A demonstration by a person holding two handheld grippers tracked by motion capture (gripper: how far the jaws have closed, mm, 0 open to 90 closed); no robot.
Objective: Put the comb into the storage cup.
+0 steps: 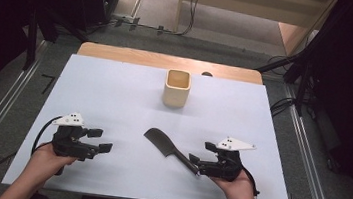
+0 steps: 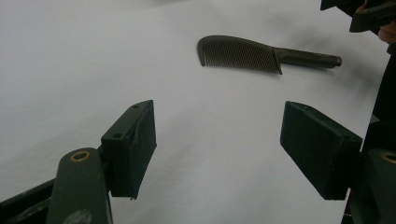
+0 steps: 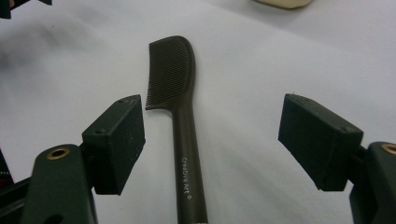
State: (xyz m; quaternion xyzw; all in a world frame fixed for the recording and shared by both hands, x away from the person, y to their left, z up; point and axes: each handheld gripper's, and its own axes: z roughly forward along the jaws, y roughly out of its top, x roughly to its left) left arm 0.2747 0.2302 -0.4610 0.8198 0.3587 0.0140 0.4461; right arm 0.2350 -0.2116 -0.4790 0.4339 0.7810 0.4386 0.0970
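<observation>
- Comb (image 1: 167, 150): dark, lying flat on the white table (image 1: 115, 92), near the front edge and between the two grippers; its toothed head points away toward the far left, its handle runs back toward the person's right
- left gripper (image 1: 100, 140): held in the left hand (image 1: 49, 158) at the table's front left, well apart from the comb; jaws spread wide with nothing between them; in the left gripper view the comb (image 2: 252, 53) lies beyond the jaws, teeth facing the camera
- cup (image 1: 177, 88): cream, square-sided, standing upright near the far edge, behind the comb and well apart from it
- right gripper (image 1: 200, 157): held in the right hand (image 1: 238, 183) at the front right, jaws parted wide; in the right gripper view the handle of the comb (image 3: 187, 158) runs up between the two pads (image 3: 119, 140) without touching either; white lettering shows on the handle
</observation>
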